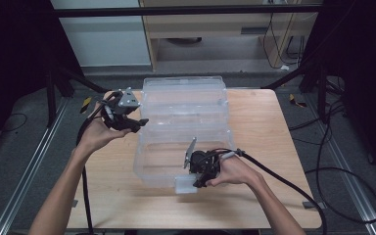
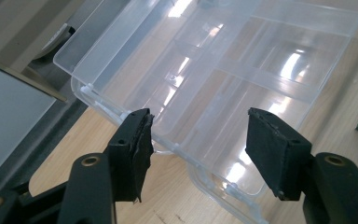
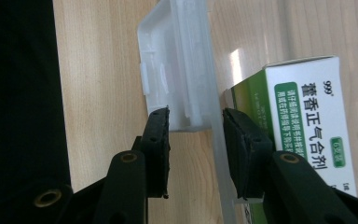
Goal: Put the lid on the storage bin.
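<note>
A clear plastic compartment box [image 1: 176, 147] lies on the wooden table [image 1: 269, 142] with its lid [image 1: 183, 90] folded back toward the far side. My right gripper [image 1: 198, 182] is at the box's near edge. In the right gripper view its jaws [image 3: 196, 126] are shut across the white front latch [image 3: 177, 60] and the thin front wall. A green and white medicine carton [image 3: 307, 107] lies just behind that wall. My left gripper [image 1: 139, 122] is held above the table at the box's left side. Its jaws [image 2: 198, 135] stand open with nothing between them, over the divided tray [image 2: 223, 70].
Black cables [image 1: 323, 171] trail off the table's right side to the floor. Metal rails [image 1: 29, 171] run along the floor on both sides. A pale cabinet [image 1: 107, 39] and a wooden shelf unit [image 1: 215, 29] stand beyond the far edge.
</note>
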### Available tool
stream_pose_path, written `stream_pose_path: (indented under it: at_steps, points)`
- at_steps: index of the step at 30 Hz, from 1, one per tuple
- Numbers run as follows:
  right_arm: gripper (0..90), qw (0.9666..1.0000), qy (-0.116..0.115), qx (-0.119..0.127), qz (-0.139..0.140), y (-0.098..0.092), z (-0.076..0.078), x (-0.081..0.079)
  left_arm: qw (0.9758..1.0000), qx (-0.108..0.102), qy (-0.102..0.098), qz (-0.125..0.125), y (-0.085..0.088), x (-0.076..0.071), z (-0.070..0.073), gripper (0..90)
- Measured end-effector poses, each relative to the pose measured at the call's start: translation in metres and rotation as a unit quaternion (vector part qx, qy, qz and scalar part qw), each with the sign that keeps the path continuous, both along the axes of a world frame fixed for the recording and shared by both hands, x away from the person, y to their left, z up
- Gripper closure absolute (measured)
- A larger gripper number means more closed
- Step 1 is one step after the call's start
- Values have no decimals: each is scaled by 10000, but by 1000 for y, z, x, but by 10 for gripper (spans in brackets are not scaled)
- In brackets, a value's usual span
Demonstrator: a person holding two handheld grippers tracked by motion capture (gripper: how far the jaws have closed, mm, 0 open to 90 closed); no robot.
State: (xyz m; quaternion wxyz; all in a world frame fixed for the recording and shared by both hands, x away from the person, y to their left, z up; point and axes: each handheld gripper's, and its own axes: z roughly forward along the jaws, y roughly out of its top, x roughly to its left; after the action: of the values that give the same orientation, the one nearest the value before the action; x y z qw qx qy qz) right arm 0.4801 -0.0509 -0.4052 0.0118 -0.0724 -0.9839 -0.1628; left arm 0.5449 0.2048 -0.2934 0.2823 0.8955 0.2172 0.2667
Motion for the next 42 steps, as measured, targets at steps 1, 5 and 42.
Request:
stream_pose_path:
  at_steps: [1, 5, 42]
  points:
    - [624, 10000, 4, -4, -11, 0, 0, 0, 10000, 49, -8, -11, -1, 1, 0, 399]
    - [624, 10000, -1, -12, -5, 0, 0, -1, 9997, 234, -22, -102, -7, 6, 5, 404]
    - [626, 10000, -70, -4, 55, 0, 0, -2, 9817, 1771, -211, -667, -66, 34, 0, 487]
